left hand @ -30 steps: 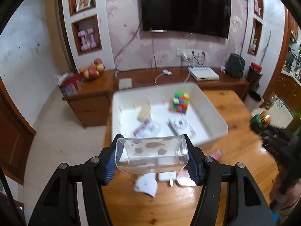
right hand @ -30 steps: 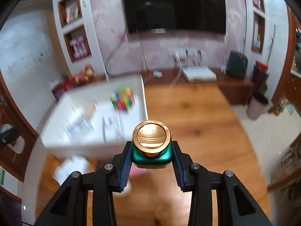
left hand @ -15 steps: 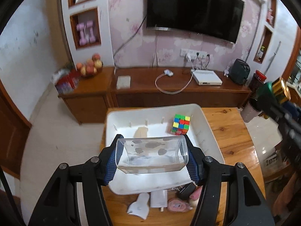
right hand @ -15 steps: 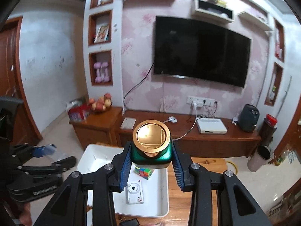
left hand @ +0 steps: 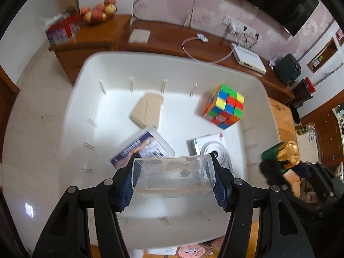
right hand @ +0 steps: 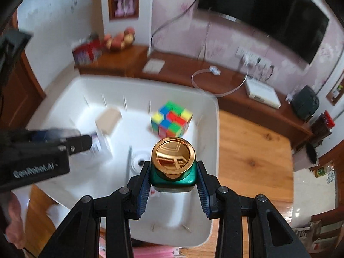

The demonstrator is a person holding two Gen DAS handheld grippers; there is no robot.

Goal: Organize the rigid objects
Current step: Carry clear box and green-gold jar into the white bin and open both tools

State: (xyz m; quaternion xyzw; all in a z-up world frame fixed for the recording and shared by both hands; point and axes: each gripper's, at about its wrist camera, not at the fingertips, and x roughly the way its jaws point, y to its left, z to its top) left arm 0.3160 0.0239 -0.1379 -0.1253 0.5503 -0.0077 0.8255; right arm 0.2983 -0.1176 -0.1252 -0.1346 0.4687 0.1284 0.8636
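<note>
Wooden tabletop (right hand: pixel 247 150) and a wall-mounted television framing the scene, the left gripper (left hand: pixel 173 178) is clamping a clear plastic box (left hand: pixel 173 177) above the white bin (left hand: pixel 247 81), while the right gripper (right hand: pixel 173 177) is gripping a green bottle with a gold cap (right hand: pixel 173 167) over the bin's near right side. Below are lying a puzzle cube (left hand: pixel 225 106), a white camera (left hand: pixel 211 150), a labelled case (left hand: pixel 143 148) and a tan block (left hand: pixel 147 112). Releasing from this height could send either item bouncing onto the camera, or toppling the bottle.
</note>
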